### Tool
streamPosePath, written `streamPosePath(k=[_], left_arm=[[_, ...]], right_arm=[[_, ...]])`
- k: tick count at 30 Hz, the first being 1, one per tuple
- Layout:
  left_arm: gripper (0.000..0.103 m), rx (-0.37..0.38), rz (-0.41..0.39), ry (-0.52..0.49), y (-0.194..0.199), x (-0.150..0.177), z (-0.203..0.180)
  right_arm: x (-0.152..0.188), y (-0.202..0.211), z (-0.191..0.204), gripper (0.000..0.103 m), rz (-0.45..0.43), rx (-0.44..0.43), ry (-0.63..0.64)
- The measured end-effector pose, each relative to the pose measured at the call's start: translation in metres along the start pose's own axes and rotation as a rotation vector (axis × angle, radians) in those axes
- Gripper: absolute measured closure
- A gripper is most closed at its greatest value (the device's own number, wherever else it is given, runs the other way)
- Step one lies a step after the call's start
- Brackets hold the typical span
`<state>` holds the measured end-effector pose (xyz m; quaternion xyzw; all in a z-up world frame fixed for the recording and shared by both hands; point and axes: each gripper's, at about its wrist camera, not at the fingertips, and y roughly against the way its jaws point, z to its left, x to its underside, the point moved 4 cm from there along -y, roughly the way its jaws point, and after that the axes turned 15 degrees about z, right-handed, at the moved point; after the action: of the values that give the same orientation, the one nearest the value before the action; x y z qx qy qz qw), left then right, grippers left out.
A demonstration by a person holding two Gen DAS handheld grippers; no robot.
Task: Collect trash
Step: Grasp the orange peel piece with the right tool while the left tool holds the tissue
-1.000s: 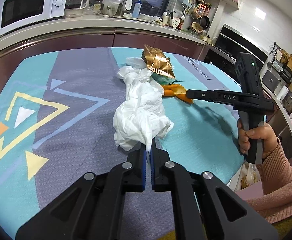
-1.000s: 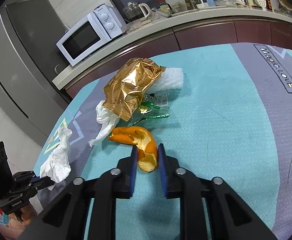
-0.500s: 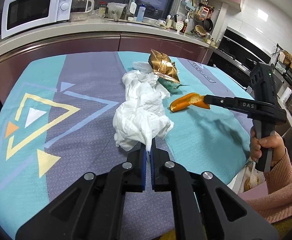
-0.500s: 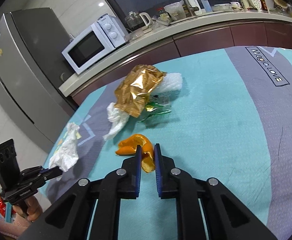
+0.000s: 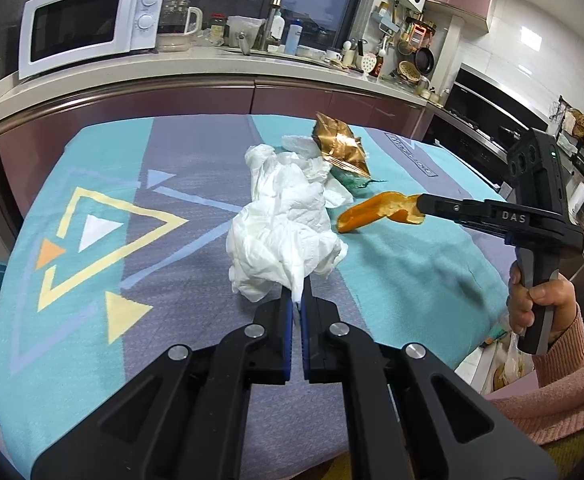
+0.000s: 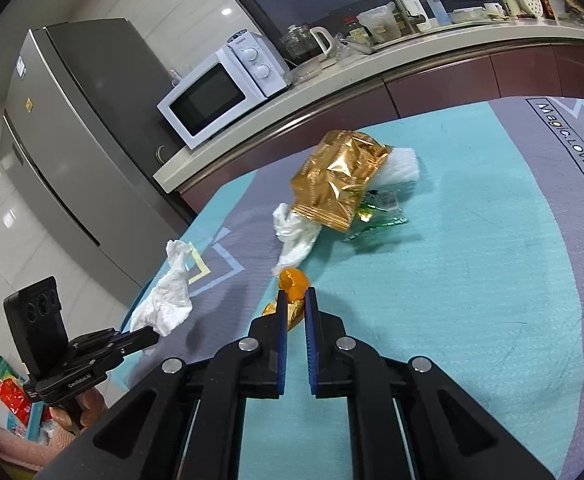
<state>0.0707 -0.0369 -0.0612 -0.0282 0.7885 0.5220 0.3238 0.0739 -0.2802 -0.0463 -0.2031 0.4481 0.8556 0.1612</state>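
Note:
My left gripper [image 5: 297, 300] is shut on a crumpled white tissue [image 5: 282, 236], which hangs above the patterned tablecloth. From the right wrist view the same tissue [image 6: 166, 304] dangles at that gripper's tip at the lower left. My right gripper [image 6: 294, 298] is shut on an orange peel [image 6: 292, 286], lifted off the cloth. The left wrist view shows the orange peel [image 5: 376, 211] held at the tip of the right gripper [image 5: 420, 206]. A gold foil snack bag [image 6: 338, 180] lies further back, on another white tissue [image 6: 296, 236] and a green wrapper [image 6: 376, 220].
A white foam piece [image 6: 400, 166] lies behind the gold bag. The table [image 5: 408, 280] ends at the right near a person's hand [image 5: 540, 300] in a pink sleeve. A counter with a microwave [image 5: 84, 26] runs behind it. A grey fridge [image 6: 72, 140] stands at the left.
The right gripper's jaws closed on the orange peel and lifted it off the cloth. The left gripper drew back and up a little with its tissue.

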Motion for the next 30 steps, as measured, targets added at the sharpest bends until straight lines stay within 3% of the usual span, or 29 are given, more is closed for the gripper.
streamPosePath(k=[6, 12, 21, 23, 25, 26, 30], left_arm=[[0.099, -0.007, -0.018, 0.015, 0.01, 0.005, 0.008], [0.099, -0.007, -0.01, 0.031, 0.01, 0.01, 0.014], [0.099, -0.007, 0.003, 0.041, 0.007, 0.012, 0.016], [0.099, -0.007, 0.007, 0.042, 0.006, 0.012, 0.015], [0.099, -0.007, 0.008, 0.043, 0.005, 0.012, 0.015], [0.099, -0.006, 0.008, 0.043, 0.005, 0.012, 0.015], [0.099, -0.011, 0.005, 0.042, 0.006, 0.012, 0.016]], right_arm=[[0.001, -0.004, 0.011, 0.096, 0.011, -0.003, 0.027], [0.004, -0.027, 0.005, 0.081, 0.081, 0.042, 0.022], [0.001, -0.051, -0.003, 0.072, 0.136, 0.072, 0.0], [0.0, -0.054, 0.0, 0.072, 0.138, 0.092, 0.021], [-0.001, -0.058, 0.005, 0.092, 0.148, 0.101, 0.046], [0.0, -0.059, 0.007, 0.096, 0.151, 0.107, 0.054], [0.0, -0.055, 0.013, 0.096, 0.135, 0.081, 0.07]])
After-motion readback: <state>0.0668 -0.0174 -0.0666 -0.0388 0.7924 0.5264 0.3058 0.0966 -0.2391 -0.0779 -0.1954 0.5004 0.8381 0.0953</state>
